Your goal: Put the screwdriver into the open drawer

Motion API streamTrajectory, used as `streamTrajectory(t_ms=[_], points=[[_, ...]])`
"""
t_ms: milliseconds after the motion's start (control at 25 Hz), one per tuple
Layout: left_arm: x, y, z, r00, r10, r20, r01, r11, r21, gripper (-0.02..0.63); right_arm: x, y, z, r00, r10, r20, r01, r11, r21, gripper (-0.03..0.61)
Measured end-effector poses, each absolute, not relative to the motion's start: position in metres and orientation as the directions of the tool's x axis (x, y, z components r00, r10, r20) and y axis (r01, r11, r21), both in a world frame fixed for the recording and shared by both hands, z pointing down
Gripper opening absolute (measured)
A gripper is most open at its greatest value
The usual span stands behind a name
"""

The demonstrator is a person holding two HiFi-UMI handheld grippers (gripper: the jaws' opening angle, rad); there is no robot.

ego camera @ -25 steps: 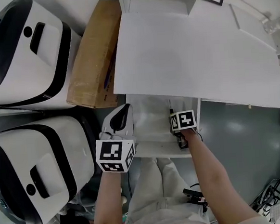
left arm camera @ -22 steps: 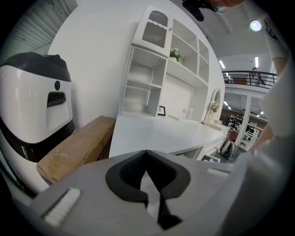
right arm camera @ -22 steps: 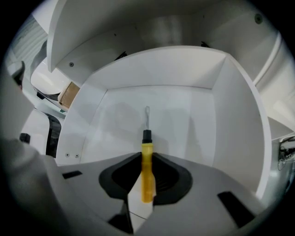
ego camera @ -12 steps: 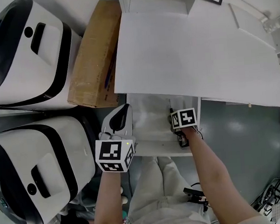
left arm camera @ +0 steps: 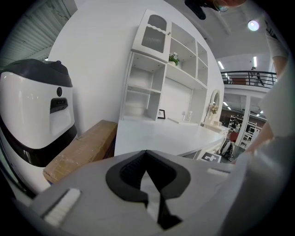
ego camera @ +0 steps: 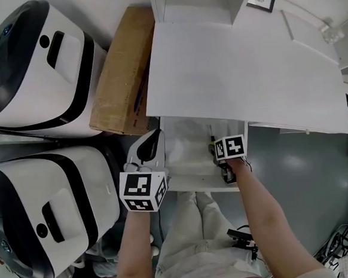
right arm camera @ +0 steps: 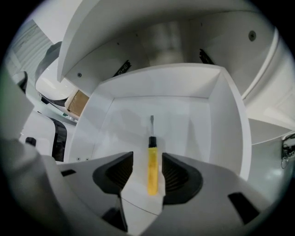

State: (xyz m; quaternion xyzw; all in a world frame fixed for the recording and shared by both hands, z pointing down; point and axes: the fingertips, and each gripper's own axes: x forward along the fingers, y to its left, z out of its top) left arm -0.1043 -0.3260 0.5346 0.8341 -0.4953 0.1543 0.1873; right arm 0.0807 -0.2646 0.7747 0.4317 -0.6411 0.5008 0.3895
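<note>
A yellow-handled screwdriver (right arm camera: 152, 168) lies flat on the floor of the open white drawer (right arm camera: 226, 115), its blade pointing toward the drawer's back. My right gripper (right arm camera: 148, 174) hangs steeply over it. Its jaws are opening and stand either side of the handle with a gap on each side, not pressing on it. In the head view the right gripper (ego camera: 222, 155) is over the drawer's (ego camera: 196, 186) right part. My left gripper (ego camera: 154, 137) is shut with nothing in it, at the drawer's left front corner, level with the white desk top (left arm camera: 170, 136).
The white desk top (ego camera: 240, 70) overhangs the drawer's back. A brown cardboard box (ego camera: 121, 79) leans left of the desk. Two white-and-black machines (ego camera: 30, 69) stand further left. The person's legs are below the drawer front, on grey floor (ego camera: 296, 168).
The head view has shifted a little. Both grippers stay where they were, the right one over the drawer and the left one at its corner.
</note>
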Motion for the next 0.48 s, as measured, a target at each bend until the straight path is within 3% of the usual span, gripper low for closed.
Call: streamTrajectory(t_ms=[480], points=[[-0.101, -0.319, 0.499, 0.483, -0.777, 0.405, -0.872, -0.467, 0.145, 0.009, 0.079, -0.264, 0.728, -0.348, -0.227, 0.910, -0.936, 0.134, -0.325, 0.189]])
